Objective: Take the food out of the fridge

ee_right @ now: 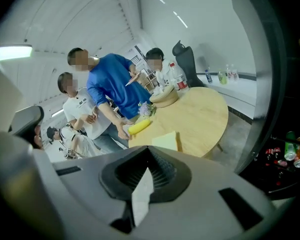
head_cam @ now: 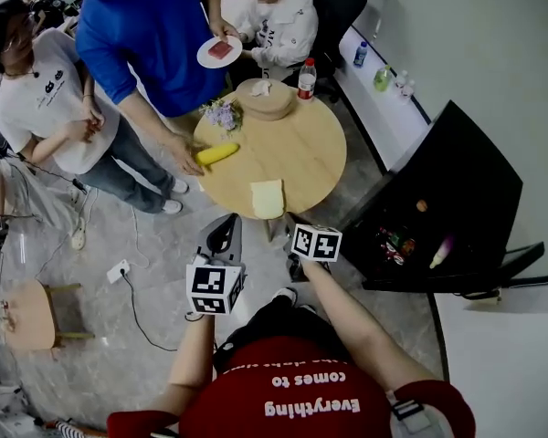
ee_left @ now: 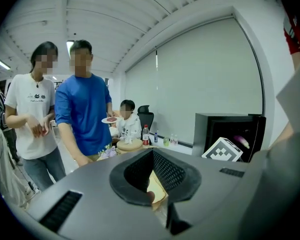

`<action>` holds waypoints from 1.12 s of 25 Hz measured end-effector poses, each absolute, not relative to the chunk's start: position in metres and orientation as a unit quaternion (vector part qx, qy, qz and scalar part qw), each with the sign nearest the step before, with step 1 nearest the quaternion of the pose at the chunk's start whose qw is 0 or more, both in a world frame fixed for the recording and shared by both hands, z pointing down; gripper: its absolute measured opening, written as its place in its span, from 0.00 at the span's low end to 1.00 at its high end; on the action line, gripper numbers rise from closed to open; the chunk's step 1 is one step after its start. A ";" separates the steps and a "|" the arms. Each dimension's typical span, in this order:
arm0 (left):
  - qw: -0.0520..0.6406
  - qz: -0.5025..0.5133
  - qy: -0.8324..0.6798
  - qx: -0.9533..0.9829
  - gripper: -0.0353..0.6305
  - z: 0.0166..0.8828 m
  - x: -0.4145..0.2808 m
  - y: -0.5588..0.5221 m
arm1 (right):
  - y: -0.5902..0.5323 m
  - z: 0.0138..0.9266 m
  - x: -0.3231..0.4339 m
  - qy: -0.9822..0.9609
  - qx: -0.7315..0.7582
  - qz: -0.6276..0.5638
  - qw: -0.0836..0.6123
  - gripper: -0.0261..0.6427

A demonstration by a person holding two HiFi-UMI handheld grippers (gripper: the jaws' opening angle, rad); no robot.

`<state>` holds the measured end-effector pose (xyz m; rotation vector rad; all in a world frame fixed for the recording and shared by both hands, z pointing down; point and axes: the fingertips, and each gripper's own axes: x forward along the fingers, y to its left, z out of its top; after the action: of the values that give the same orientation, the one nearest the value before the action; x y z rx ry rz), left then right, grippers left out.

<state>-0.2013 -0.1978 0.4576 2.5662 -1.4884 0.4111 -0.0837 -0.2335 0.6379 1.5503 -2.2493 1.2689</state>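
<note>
The black fridge (head_cam: pixel 457 181) stands open at the right. Inside it are a purple eggplant (head_cam: pixel 441 252), several cans (head_cam: pixel 395 243) and a small orange item (head_cam: pixel 421 205). On the round wooden table (head_cam: pixel 301 144) lie a pale bread slice (head_cam: pixel 268 198) and a yellow corn cob (head_cam: pixel 217 154). My left gripper (head_cam: pixel 223 234) and right gripper (head_cam: pixel 301 231) hover side by side just short of the table's near edge, left of the fridge. Both look shut and hold nothing. The right gripper view shows the bread slice (ee_right: pixel 165 141) ahead of its jaws. The left gripper view shows the fridge (ee_left: pixel 230 134).
A person in blue leans a hand on the table by the corn and holds a plate (head_cam: pixel 219 51). One person sits behind the table and another stands at the left. A wooden board (head_cam: pixel 267 99), a bottle (head_cam: pixel 306 78) and flowers (head_cam: pixel 223 113) are on the table. A stool (head_cam: pixel 27 313) and a floor cable (head_cam: pixel 119 270) lie at the left.
</note>
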 end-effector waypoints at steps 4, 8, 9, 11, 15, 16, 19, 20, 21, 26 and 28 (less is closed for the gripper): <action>0.070 0.138 -0.485 0.861 0.06 0.452 -0.191 -0.197 | -0.226 0.626 -0.073 -0.742 0.518 0.423 0.050 0.06; 0.059 0.137 -0.470 0.870 0.06 0.443 -0.178 -0.196 | -0.215 0.604 -0.063 -0.742 0.522 0.419 0.020 0.06; 0.056 0.135 -0.466 0.872 0.06 0.440 -0.175 -0.197 | -0.213 0.597 -0.060 -0.742 0.523 0.418 0.010 0.06; 0.052 0.134 -0.456 0.878 0.06 0.436 -0.167 -0.199 | -0.208 0.585 -0.055 -0.740 0.525 0.421 -0.010 0.06; 0.047 0.139 -0.433 0.890 0.06 0.435 -0.143 -0.201 | -0.195 0.571 -0.039 -0.733 0.525 0.430 -0.049 0.06; 0.044 0.137 -0.424 0.894 0.06 0.434 -0.135 -0.202 | -0.191 0.567 -0.034 -0.731 0.528 0.429 -0.057 0.06; 0.035 0.132 -0.399 0.907 0.06 0.428 -0.111 -0.201 | -0.181 0.559 -0.017 -0.725 0.539 0.423 -0.074 0.06; 0.031 0.129 -0.391 0.911 0.06 0.427 -0.102 -0.199 | -0.177 0.557 -0.011 -0.721 0.544 0.422 -0.077 0.06; 0.029 0.126 -0.381 0.915 0.06 0.425 -0.093 -0.197 | -0.172 0.555 -0.005 -0.716 0.551 0.422 -0.079 0.06; 0.025 0.131 -0.317 0.939 0.06 0.423 -0.041 -0.181 | -0.151 0.547 0.037 -0.686 0.589 0.414 -0.104 0.06; 0.026 0.134 -0.290 0.947 0.06 0.423 -0.022 -0.175 | -0.141 0.543 0.055 -0.672 0.607 0.407 -0.121 0.06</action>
<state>-0.0221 -0.1747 0.4231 2.9278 -0.8963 0.4151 0.0545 -0.1413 0.5430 2.0699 -2.2897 1.3859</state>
